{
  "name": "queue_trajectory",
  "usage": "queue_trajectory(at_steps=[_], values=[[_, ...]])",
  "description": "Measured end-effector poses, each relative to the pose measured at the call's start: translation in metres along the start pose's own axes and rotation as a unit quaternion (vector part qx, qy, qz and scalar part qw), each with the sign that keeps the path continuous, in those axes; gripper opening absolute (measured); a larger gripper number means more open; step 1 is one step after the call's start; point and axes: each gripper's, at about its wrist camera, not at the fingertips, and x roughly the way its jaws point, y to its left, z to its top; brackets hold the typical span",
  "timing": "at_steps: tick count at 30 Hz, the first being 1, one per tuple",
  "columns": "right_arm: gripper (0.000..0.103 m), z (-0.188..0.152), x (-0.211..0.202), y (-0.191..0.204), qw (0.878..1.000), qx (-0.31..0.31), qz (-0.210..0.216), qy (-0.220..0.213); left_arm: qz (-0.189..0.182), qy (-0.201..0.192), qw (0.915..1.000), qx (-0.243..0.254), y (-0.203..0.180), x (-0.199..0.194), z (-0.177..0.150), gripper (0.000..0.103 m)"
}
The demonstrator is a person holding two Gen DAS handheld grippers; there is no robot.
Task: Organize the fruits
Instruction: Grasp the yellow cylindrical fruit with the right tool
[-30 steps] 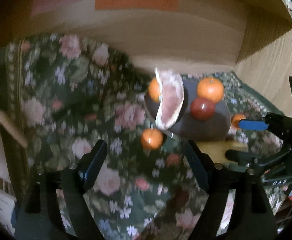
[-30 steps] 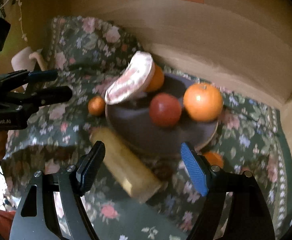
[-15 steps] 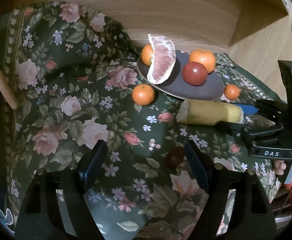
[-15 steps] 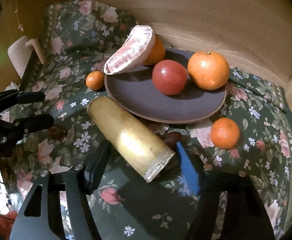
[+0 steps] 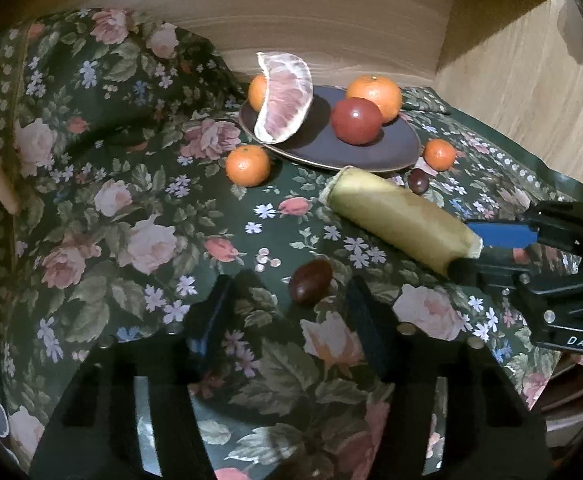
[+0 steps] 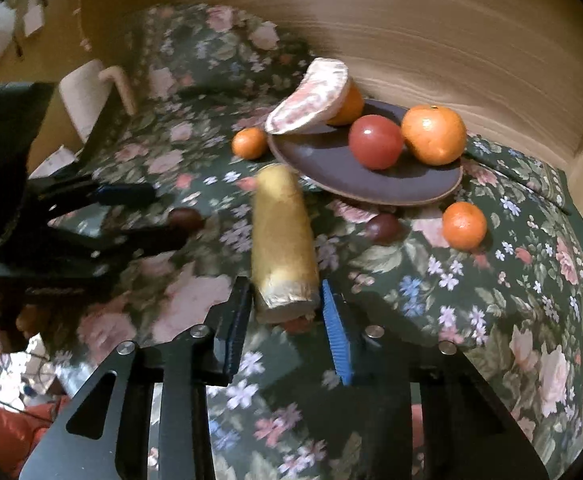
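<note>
- My right gripper [image 6: 285, 320] had closed in since half a second earlier; its jaws now bracketed the near end of the long yellow cut banana piece [image 6: 281, 240], touching but not surely clamped.
- That banana lay on the floral green tablecloth [image 6: 511, 280], just beside the dark round plate [image 6: 371, 188].
- My left gripper [image 5: 287, 316] stayed open, jaws astride a small dark plum-like fruit [image 5: 310, 282].
- I judged both pickups imminent.

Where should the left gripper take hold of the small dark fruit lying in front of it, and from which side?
Grip the dark fruit across its narrow middle, coming from above. It lies flat and alone on the cloth.
</note>
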Motion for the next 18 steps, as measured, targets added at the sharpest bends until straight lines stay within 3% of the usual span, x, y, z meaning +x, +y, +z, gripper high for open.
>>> queue_trajectory(at_steps=[9, 18], values=[[0.034, 0.021, 0.018, -0.005, 1.000, -0.002, 0.012, 0.009, -0.019, -0.001, 0.9998, -0.006, 0.002, 0.006, 0.004, 0.019], [0.035, 0.042, 0.053, -0.002, 0.998, -0.019, 0.021, 0.053, -0.024, -0.012, 0.9991, -0.033, 0.016, 0.003, 0.008, 0.018]])
